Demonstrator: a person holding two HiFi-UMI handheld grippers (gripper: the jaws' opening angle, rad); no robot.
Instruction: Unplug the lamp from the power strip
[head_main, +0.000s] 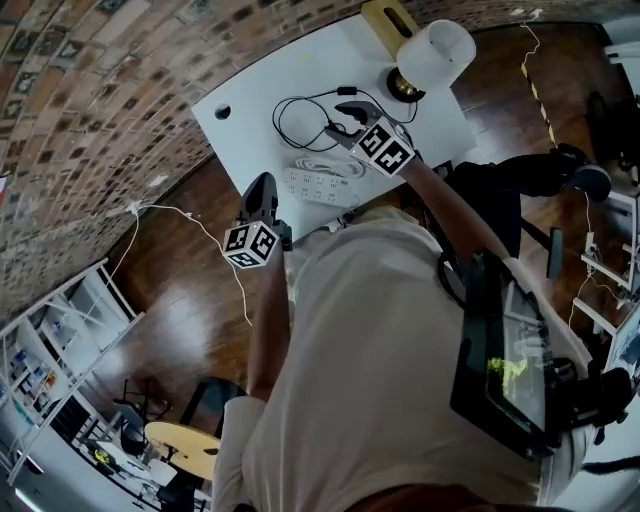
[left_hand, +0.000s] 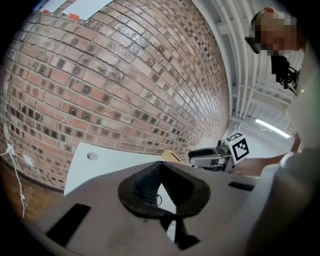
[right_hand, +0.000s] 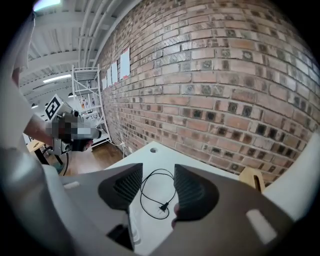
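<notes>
The lamp (head_main: 435, 50), with a white shade and a brass base, stands at the far right of the white table (head_main: 240, 100). Its black cord (head_main: 300, 115) loops across the table. The plug (right_hand: 162, 206) lies loose on the tabletop, out of the white power strip (head_main: 320, 185). My right gripper (head_main: 350, 112) hovers over the cord loop, open, with nothing between its pads (right_hand: 125, 185). My left gripper (head_main: 262, 190) hangs off the table's near edge, beside the strip. Its jaw tips meet, and it holds nothing (left_hand: 160, 167).
A brick wall (right_hand: 225, 75) runs behind the table. A yellow wooden block (head_main: 385, 15) sits behind the lamp. A white coiled cable (head_main: 330, 165) lies on the strip's far side. A white cable (head_main: 200, 230) trails over the wooden floor, and a dark chair (head_main: 530, 175) stands to the right.
</notes>
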